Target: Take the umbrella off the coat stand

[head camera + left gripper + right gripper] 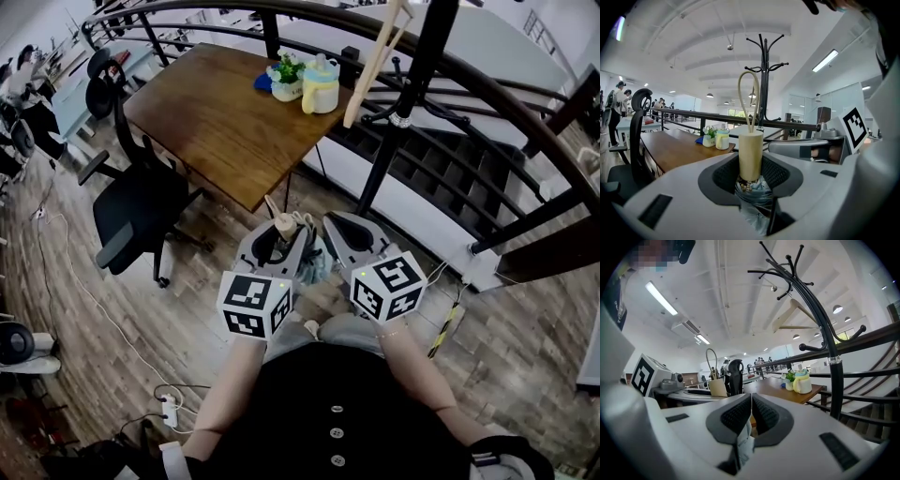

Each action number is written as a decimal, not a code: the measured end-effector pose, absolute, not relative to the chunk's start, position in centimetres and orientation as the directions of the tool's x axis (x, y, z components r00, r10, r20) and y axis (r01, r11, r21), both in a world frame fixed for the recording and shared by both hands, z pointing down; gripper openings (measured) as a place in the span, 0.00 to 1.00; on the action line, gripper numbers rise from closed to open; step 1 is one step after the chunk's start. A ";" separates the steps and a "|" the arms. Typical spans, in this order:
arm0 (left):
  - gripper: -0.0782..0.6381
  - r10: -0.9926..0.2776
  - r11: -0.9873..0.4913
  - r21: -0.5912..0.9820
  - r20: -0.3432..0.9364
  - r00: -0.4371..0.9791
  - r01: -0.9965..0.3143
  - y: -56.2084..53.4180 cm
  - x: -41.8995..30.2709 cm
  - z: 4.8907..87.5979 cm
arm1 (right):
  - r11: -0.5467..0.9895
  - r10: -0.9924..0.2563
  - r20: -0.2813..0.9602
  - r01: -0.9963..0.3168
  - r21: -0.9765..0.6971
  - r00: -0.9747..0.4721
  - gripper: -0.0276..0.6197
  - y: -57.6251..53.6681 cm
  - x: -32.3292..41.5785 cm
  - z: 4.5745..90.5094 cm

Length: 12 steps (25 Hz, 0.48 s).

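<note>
A folded light-blue umbrella (313, 265) with a cream cylindrical handle (750, 154) and a cord loop is held between both grippers, close in front of the person's body. My left gripper (751, 174) is shut on it just below the handle, which stands up between the pads. My right gripper (751, 412) is shut on a fold of the umbrella's pale fabric (743, 446), jaws nearly together. In the head view the left gripper (273, 251) and right gripper (343, 239) sit side by side. The black coat stand (405, 103) rises ahead to the right, apart from the umbrella.
A wooden hanger (376, 58) hangs on the stand. A brown wooden table (202, 127) ahead carries a yellow cup (320, 86) and a small potted plant (286, 79). A black office chair (131, 208) stands at left. A dark curved railing (525, 108) borders a stairwell at right.
</note>
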<state>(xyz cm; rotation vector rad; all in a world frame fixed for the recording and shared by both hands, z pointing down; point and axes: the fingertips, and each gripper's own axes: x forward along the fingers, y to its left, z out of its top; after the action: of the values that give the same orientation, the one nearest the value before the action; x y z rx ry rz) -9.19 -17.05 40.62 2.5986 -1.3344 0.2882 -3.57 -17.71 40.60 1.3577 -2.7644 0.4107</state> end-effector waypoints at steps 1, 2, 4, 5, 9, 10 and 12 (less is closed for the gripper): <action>0.31 -0.777 -0.569 0.093 0.264 0.571 -0.817 -17.0 -9.3 40.6 | 0.583 -0.773 0.148 -0.783 -0.216 -0.616 0.09 -17.7 -3.6 40.6; 0.31 -0.779 -0.567 0.092 0.262 0.569 -0.819 -17.0 -9.4 40.6 | 0.583 -0.774 0.149 -0.784 -0.213 -0.615 0.09 -17.7 -3.6 40.5; 0.31 -0.783 -0.562 0.092 0.260 0.565 -0.822 -17.1 -9.5 40.5 | 0.580 -0.776 0.147 -0.785 -0.215 -0.614 0.09 -17.9 -3.6 40.5; 0.31 -0.785 -0.559 0.094 0.259 0.562 -0.824 -17.2 -9.6 40.5 | 0.579 -0.776 0.148 -0.786 -0.217 -0.613 0.09 -17.9 -3.5 40.5; 0.31 -0.785 -0.557 0.100 0.260 0.562 -0.824 -17.1 -9.6 40.7 | 0.577 -0.776 0.155 -0.787 -0.218 -0.612 0.09 -17.8 -3.3 40.7; 0.31 -0.783 -0.560 0.098 0.262 0.564 -0.823 -17.1 -9.6 40.8 | 0.577 -0.776 0.155 -0.787 -0.217 -0.612 0.09 -17.8 -3.4 40.7; 0.31 -0.780 -0.562 0.095 0.268 0.565 -0.821 -17.1 -9.7 40.9 | 0.579 -0.775 0.158 -0.787 -0.212 -0.612 0.09 -17.8 -3.5 40.7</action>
<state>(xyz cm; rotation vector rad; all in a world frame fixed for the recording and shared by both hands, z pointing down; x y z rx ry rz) -9.68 -17.05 40.94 2.5892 -1.3438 0.2891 -3.47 -17.77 40.74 1.3608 -2.7481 0.4066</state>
